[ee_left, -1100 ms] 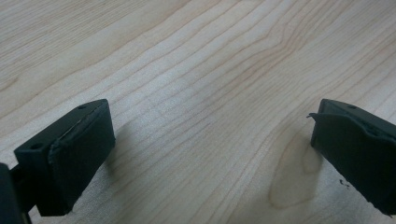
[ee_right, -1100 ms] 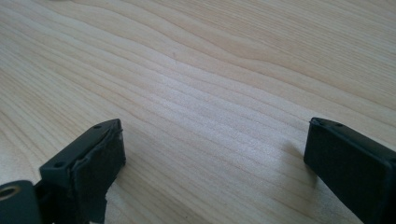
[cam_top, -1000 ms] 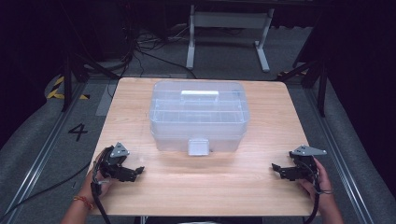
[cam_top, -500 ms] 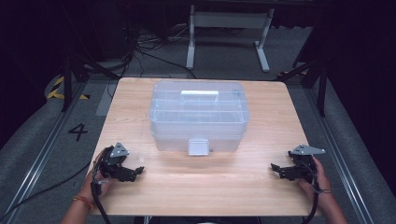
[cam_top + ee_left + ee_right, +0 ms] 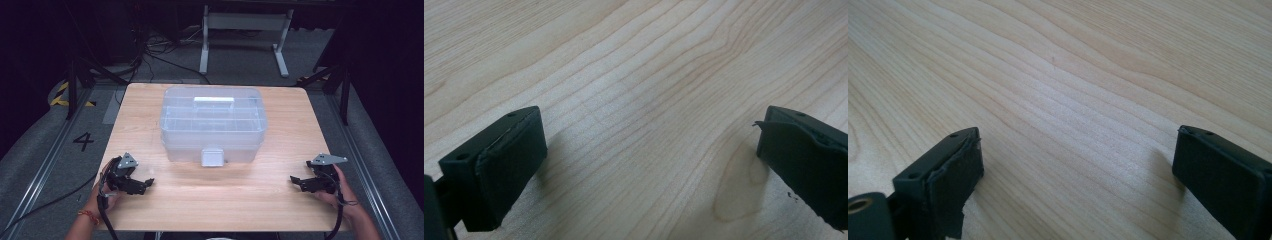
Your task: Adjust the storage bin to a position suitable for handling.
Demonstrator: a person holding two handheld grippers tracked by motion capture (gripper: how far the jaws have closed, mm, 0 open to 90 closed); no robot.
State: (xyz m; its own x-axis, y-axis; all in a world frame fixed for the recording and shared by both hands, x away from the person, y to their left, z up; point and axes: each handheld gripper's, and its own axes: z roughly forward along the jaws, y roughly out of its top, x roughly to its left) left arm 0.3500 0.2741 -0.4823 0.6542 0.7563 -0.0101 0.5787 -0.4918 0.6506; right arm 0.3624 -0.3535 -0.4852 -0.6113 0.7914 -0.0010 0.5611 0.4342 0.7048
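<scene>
A clear plastic storage box (image 5: pixel 212 122) with a white handle and a front latch (image 5: pixel 212 157) stands closed in the middle of the wooden table (image 5: pixel 280 200). My left gripper (image 5: pixel 146 183) rests low at the table's front left, held in a hand, jaws pointing right. It is open, with bare wood between its pads (image 5: pixel 509 165). My right gripper (image 5: pixel 294 180) sits at the front right, jaws pointing left. Its pads (image 5: pixel 955 177) are wide apart over bare wood too. Both grippers are well clear of the box.
Dark floor surrounds the table, with cables (image 5: pixel 150 55) and a white metal stand (image 5: pixel 245 25) behind it. A rail with the number 4 (image 5: pixel 83 141) runs along the left side. Bare tabletop lies between the two grippers in front of the box.
</scene>
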